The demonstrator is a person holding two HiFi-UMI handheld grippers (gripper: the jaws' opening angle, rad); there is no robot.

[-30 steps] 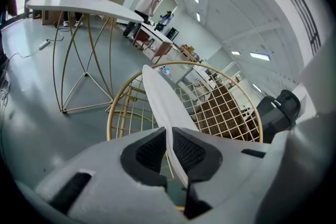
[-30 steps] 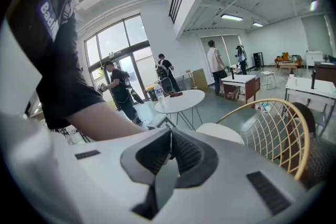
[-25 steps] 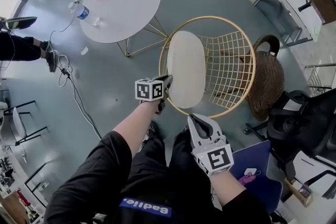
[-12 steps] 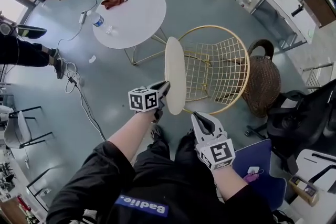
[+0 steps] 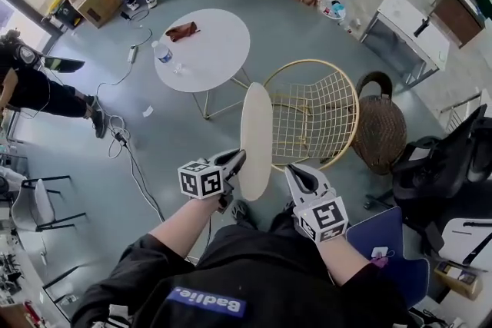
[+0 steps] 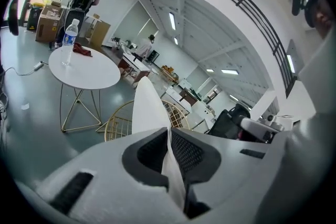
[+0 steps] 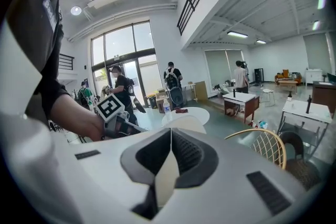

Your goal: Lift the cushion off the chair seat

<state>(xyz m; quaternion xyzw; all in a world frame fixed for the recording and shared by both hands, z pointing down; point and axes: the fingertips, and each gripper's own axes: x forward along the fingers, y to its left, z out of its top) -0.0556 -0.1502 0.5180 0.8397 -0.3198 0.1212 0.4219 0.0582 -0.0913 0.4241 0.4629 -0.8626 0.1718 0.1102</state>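
Up it comes: the cushion (image 5: 256, 134), flat in the chair (image 5: 317, 113) a second ago, now stands on edge above the chair's front rim, and it looks clear of the wire seat. The left gripper (image 5: 237, 157) pinches its near edge and the right gripper (image 5: 294, 171) is clamped on that rim too, so the lift looks all but done, with only carrying it away left. It's a thin, pale oval pad, holding its shape without sagging.

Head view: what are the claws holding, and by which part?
The round cream cushion, stood on edge: left claw and right claw each pinch its thin rim at the near end.
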